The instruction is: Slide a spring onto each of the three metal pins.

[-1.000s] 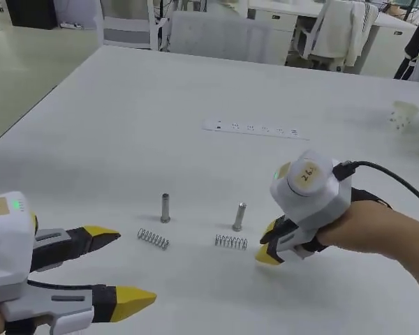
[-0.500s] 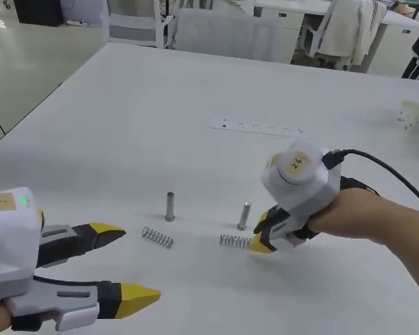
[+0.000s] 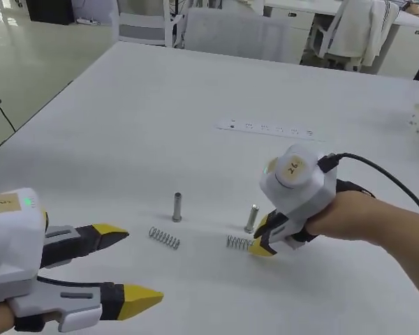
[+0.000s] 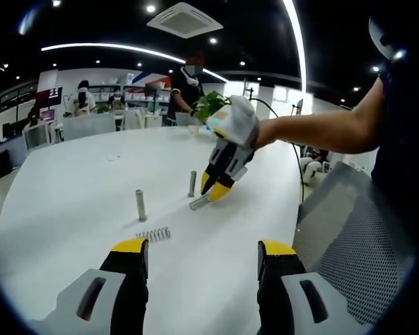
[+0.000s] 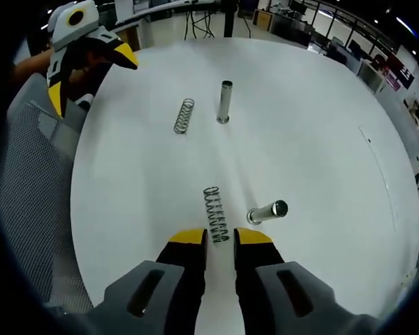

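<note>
As the head camera sees it: two steel pins stand upright and well apart on the white surface (image 3: 195, 105), the left pin (image 3: 177, 206) and the right pin (image 3: 252, 218), both bare.
Springs: the left spring (image 3: 164, 238) and the right spring (image 3: 239, 242) lie flat, each just at 7 o'clock of its own pin. Neither is threaded, and each seems laid close so the carry is short.
Right tongs (image 3: 262, 246): they reach in low from 3 o'clock, tips tilted down to the surface at the right spring's 3 o'clock end. This looks like an end-on pick that leaves most of the coil free to pass over a pin.
Left tongs (image 3: 136, 269): at 8 o'clock of the frame, jaws wide apart and holding nothing, well clear of the left spring and out of the other hand's way.
Power strip (image 3: 269, 129): it lies at 12 o'clock, well beyond the work.
Left gripper view: its own jaws are spread and empty, aimed toward the left spring and left pin at 11 o'clock. The right tongs bow over the right spring at 12 o'clock.
Right gripper view: the yellow tips are drawn to a narrow slit with the right spring's near end in its mouth. Whether they already pinch it cannot be told. The right pin stands just at 1 o'clock of the tips.
Step in hand: apparently the first pick. The lift will call for a light squeeze so the coil does not buckle or spring away.
</note>
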`<state>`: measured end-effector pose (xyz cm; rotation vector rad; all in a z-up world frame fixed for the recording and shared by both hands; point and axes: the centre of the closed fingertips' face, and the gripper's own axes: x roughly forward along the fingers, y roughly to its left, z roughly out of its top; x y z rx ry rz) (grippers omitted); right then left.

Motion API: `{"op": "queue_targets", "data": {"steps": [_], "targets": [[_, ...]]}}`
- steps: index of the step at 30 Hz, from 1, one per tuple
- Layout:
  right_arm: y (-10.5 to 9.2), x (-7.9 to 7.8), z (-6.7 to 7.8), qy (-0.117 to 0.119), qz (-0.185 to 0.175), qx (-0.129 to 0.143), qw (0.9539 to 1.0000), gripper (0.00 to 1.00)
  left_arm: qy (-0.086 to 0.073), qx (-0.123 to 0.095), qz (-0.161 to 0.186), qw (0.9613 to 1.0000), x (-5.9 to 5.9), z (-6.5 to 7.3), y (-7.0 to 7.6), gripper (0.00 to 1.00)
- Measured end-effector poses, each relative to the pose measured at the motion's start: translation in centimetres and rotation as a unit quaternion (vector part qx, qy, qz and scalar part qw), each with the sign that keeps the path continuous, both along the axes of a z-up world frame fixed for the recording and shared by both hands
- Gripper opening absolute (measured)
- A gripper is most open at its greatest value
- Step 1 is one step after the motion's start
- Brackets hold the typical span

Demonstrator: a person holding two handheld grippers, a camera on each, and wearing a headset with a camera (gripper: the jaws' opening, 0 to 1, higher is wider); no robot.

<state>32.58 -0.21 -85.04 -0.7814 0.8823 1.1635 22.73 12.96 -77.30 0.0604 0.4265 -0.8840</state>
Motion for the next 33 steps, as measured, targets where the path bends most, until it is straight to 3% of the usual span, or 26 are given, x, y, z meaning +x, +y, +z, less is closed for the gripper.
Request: {"op": "queue_targets", "data": {"steps": [33], "targets": [[0.49,-0.18,-0.99,0.024,0.001,-0.002,0.9997,0.10,0.003,-0.003,0.005,1.0000,0.02,-0.30,0.27,0.57]]}}
